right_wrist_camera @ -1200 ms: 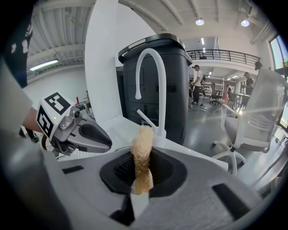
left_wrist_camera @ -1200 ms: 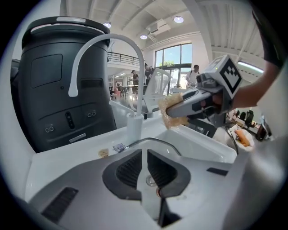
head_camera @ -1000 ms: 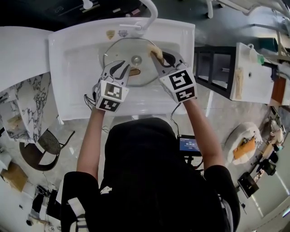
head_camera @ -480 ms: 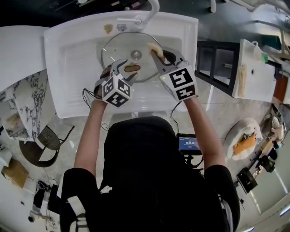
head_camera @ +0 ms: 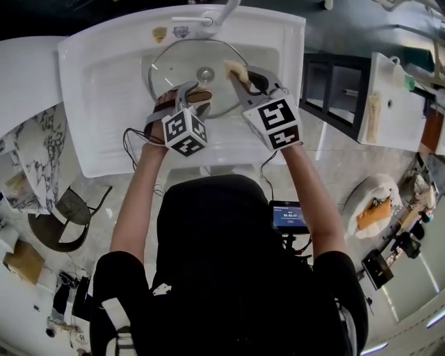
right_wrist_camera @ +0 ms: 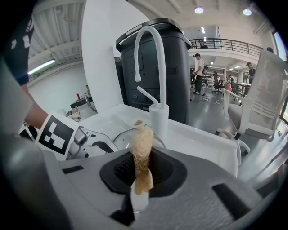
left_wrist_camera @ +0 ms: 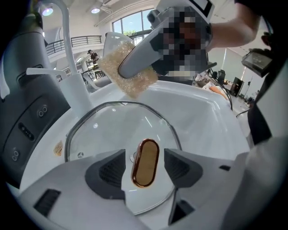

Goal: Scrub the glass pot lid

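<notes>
A white sink (head_camera: 104, 104) is carrying everything here, the glass pot lid (head_camera: 177, 66) is lying in its basin with the brown handle (head_camera: 199, 96) facing up, and a white faucet (head_camera: 212, 17) is standing on the back rim beside two small stickers (head_camera: 160, 33).

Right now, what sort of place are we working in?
Probably a large open lab or workshop hall with a sink station, not a home kitchen: a white sink with a tall faucet holds the glass pot lid, and a railed mezzanine and an office chair show behind.
</notes>
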